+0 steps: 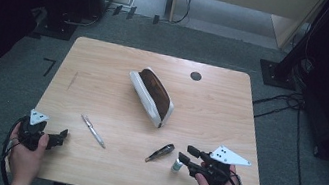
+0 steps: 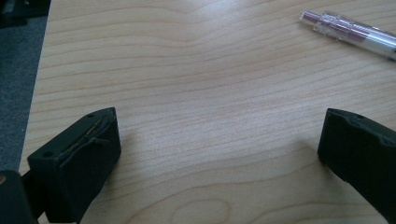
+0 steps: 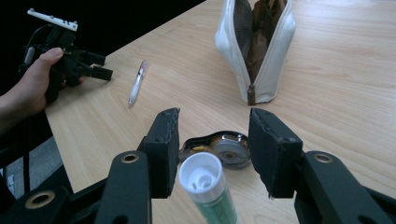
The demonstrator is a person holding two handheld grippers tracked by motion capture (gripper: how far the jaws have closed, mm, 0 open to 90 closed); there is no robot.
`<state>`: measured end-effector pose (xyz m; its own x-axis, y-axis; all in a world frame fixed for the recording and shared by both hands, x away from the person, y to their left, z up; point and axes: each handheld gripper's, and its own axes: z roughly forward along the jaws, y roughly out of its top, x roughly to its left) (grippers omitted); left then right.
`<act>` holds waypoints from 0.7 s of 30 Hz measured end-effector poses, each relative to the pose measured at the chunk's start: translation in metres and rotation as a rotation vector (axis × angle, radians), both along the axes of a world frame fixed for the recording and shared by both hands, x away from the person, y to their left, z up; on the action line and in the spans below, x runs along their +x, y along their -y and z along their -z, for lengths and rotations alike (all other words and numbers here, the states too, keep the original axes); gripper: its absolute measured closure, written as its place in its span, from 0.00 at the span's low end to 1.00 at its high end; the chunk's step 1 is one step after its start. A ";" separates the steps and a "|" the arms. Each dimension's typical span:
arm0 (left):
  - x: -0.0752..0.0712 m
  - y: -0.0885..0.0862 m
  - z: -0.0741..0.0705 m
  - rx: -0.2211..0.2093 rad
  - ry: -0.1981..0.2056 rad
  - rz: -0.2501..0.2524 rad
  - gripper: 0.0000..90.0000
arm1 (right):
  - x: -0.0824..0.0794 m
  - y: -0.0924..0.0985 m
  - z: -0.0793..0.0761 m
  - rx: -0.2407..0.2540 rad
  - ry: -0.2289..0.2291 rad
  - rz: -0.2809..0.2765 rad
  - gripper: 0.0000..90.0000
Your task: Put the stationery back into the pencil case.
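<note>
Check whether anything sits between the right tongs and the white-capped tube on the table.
Nothing visible does. The tube already stands between the jaws of the right tongs, pads not yet touching it. The tape dispenser lies just beyond.

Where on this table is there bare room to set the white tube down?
Free: the table top's far left, between its far edge and the pencil case, and the right side past the case. Crowded: the near edge, where the pen, tape dispenser, white tube and right gripper sit close.
</note>
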<state>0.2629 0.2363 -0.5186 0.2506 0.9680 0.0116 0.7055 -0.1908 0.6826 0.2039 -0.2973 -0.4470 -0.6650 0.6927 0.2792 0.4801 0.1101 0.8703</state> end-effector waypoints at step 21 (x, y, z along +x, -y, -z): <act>0.000 0.000 0.000 0.000 0.000 0.000 0.00 | -0.016 -0.007 0.020 -0.043 0.008 0.010 0.63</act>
